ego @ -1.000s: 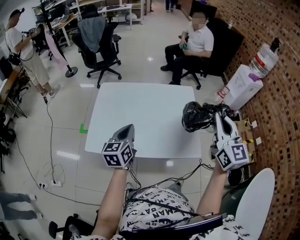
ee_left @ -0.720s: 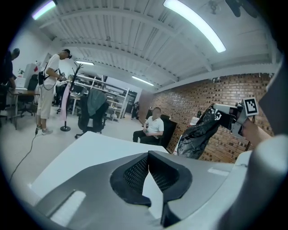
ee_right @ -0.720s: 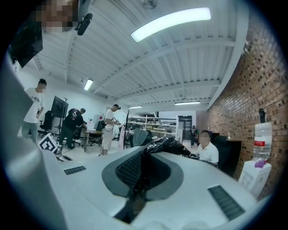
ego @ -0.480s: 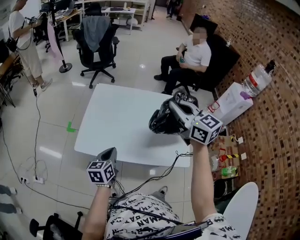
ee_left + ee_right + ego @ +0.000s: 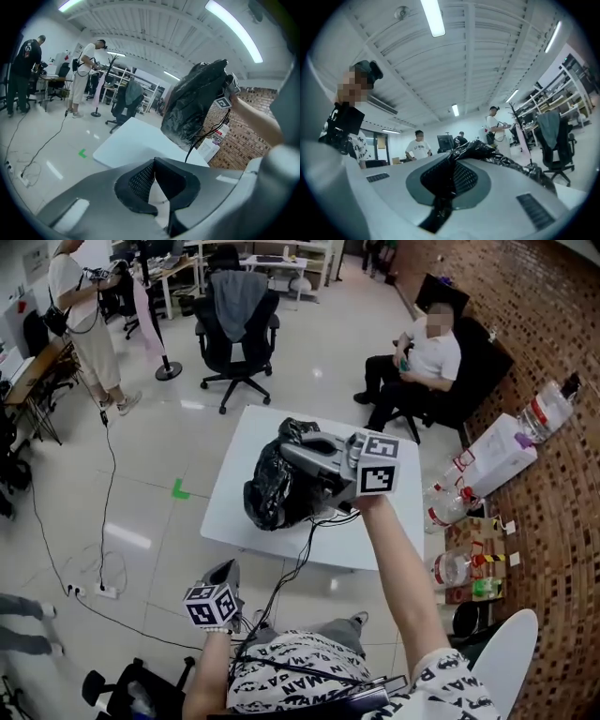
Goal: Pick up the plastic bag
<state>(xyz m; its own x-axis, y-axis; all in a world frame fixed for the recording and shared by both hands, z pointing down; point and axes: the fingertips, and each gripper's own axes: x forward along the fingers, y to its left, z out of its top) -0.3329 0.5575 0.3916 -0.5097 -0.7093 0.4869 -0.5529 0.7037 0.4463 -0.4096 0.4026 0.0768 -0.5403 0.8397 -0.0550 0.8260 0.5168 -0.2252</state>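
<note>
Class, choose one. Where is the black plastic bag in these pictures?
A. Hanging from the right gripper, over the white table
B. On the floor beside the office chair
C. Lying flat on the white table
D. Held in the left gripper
A: the black plastic bag hangs from the shut fingers of the right gripper, raised over the white table, while the left gripper sits low with nothing in it.

black plastic bag [image 5: 272,488]; white table [image 5: 230,521]; brown brick wall [image 5: 562,493]; green floor mark [image 5: 180,488]
</note>
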